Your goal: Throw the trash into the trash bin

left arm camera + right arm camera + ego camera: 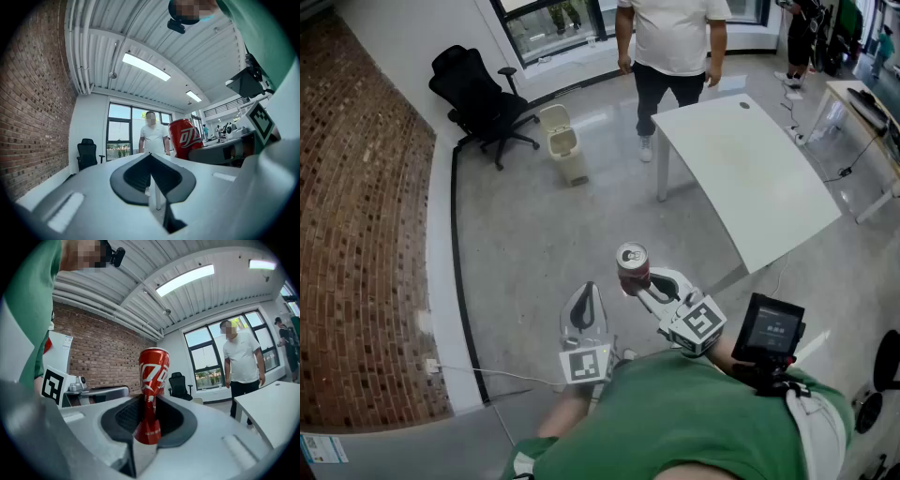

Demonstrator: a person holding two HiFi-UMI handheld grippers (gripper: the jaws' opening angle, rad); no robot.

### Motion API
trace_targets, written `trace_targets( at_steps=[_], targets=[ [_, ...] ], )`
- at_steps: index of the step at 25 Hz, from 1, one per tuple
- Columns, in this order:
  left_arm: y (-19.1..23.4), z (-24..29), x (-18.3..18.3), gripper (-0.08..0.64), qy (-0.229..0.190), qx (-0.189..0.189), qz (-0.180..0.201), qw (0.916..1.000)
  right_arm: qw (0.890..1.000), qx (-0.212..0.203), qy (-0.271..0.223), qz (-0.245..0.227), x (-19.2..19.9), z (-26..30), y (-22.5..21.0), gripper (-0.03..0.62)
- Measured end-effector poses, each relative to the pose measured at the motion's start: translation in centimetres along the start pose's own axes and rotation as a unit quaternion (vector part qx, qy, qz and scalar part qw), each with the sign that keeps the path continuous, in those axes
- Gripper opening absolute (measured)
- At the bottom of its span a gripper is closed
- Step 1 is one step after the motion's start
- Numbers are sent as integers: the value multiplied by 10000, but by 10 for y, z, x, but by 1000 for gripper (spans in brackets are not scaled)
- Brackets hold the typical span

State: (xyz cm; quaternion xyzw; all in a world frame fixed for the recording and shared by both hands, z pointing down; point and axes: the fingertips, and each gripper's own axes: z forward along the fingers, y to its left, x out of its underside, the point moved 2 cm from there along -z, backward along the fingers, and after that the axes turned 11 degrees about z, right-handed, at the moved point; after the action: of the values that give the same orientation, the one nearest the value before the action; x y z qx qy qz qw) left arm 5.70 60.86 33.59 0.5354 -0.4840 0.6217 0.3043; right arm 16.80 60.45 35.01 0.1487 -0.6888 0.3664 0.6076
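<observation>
green shirt; grey left tool and right tool, each square-marked.

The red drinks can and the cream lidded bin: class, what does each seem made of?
The red drinks can: probably thin metal, glossy print; its waist is crushed in the right gripper. The cream lidded bin: likely matt plastic, smooth moulded shape.

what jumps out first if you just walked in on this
A red can, pinched at its waist, stands upright in the right gripper at the centre of the head view. Farther off, a beige trash bin stands by a black office chair, and a person in a white shirt stands beside a white table.
</observation>
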Motion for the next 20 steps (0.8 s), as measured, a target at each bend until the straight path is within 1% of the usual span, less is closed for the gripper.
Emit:
trace_targets(
  at_steps=[3,7,9,13,20],
  targets=[
    [1,0,2,3,159,-71,-10,9998,10000,4,26,15,1,-2,-1,75],
    [2,2,1,3,107,-107,-27,9999,10000,-12,22,-2,0,-1,-2,75],
    [4,1,1,3,204,-144,-37,9997,10000,-15,26,2,-1,-1,0,75],
    [4,2,-2,3,40,-128,-26,9999,10000,-24,31,-16,-3,1,0,75],
    [22,-1,0,3,102,-161,-26,9998,10000,-50,34,-28,-3,16,11,75]
  ],
)
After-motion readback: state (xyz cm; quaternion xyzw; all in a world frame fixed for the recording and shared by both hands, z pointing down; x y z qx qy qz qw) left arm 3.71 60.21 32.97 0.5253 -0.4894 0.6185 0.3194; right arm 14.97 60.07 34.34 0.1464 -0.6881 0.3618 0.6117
